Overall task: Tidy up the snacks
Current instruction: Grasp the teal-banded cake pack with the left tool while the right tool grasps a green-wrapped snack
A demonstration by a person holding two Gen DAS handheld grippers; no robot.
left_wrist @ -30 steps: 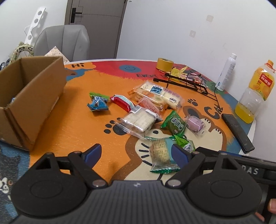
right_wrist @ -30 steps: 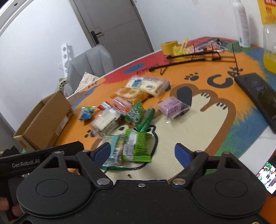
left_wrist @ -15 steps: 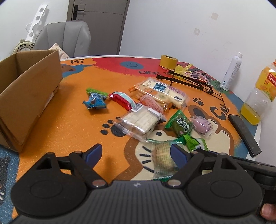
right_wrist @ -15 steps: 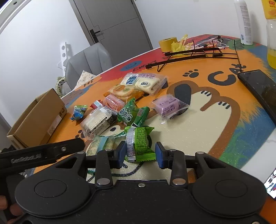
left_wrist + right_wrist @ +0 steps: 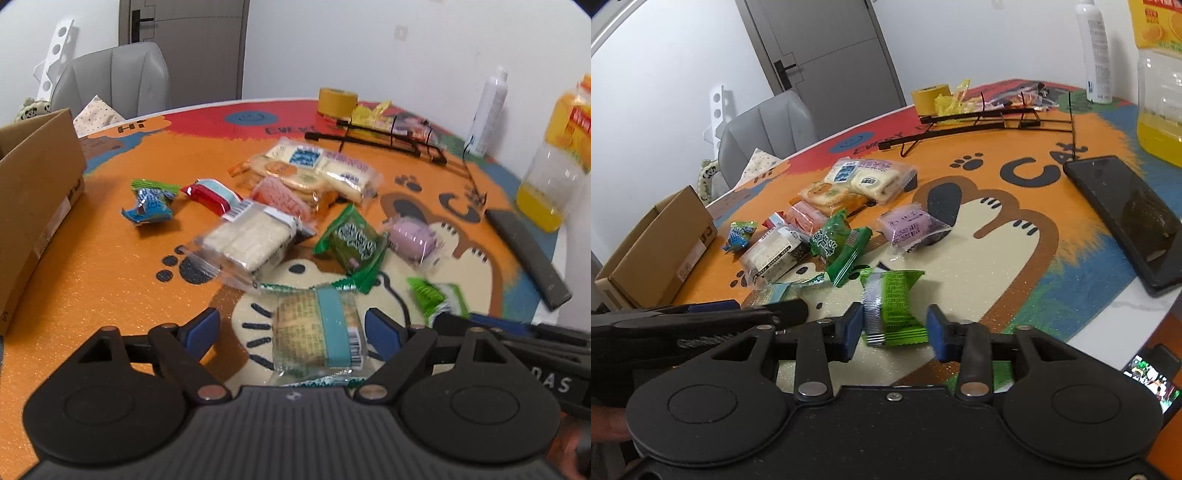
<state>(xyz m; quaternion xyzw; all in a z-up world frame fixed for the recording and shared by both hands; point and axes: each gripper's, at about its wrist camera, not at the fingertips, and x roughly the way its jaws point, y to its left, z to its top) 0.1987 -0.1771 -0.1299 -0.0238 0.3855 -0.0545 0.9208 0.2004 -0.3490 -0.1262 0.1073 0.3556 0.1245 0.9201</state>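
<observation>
Several wrapped snacks lie in a loose pile [image 5: 280, 218] [image 5: 820, 221] on an orange cat-print mat [image 5: 92, 280]. My left gripper [image 5: 291, 330] is open, and a clear cracker packet with a teal band [image 5: 317, 332] lies flat between its fingers, untouched by either pad. My right gripper [image 5: 894, 328] has a small green snack packet [image 5: 892, 306] between its blue pads, which touch its two sides while the jaws are opening. The same green packet [image 5: 436, 295] shows crumpled at the right of the left wrist view. An open cardboard box [image 5: 37, 192] [image 5: 661, 251] stands at the mat's left edge.
A black phone [image 5: 1126, 218] lies near the right table edge, with a juice bottle [image 5: 1160, 92] and a white bottle [image 5: 1095, 51] behind it. A black wire rack [image 5: 388, 136] and a yellow tape roll [image 5: 338, 101] sit at the back. A grey chair [image 5: 110, 77] stands beyond the table.
My left gripper has moved forward and down so the teal-banded packet now lies between its fingers. My right gripper closed in on the green packet, then widened a little.
</observation>
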